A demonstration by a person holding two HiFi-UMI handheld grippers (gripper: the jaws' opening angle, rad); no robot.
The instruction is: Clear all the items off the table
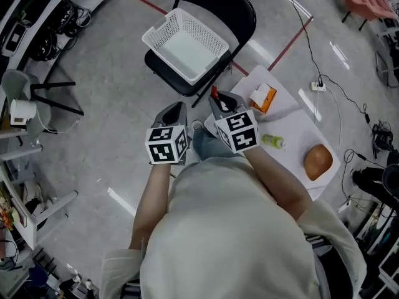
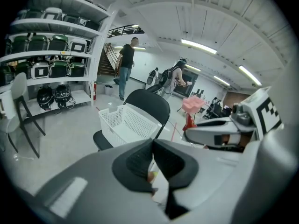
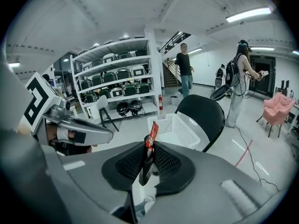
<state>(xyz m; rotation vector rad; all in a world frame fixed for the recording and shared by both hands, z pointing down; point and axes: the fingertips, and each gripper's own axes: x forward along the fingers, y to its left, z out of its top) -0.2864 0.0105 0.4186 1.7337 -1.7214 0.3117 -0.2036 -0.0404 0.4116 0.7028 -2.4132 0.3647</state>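
Downward, side by side: left gripper (image 1: 174,109) closed, empty; right gripper (image 1: 219,99) tight on red packet (image 3: 151,135).

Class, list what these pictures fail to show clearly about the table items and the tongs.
- Red packet: right gripper view, lower part hidden between the right tongs' pads; print too small.
- Table: head view, near edge hidden by the person's arm.
- Green bottle: head view, label too small.
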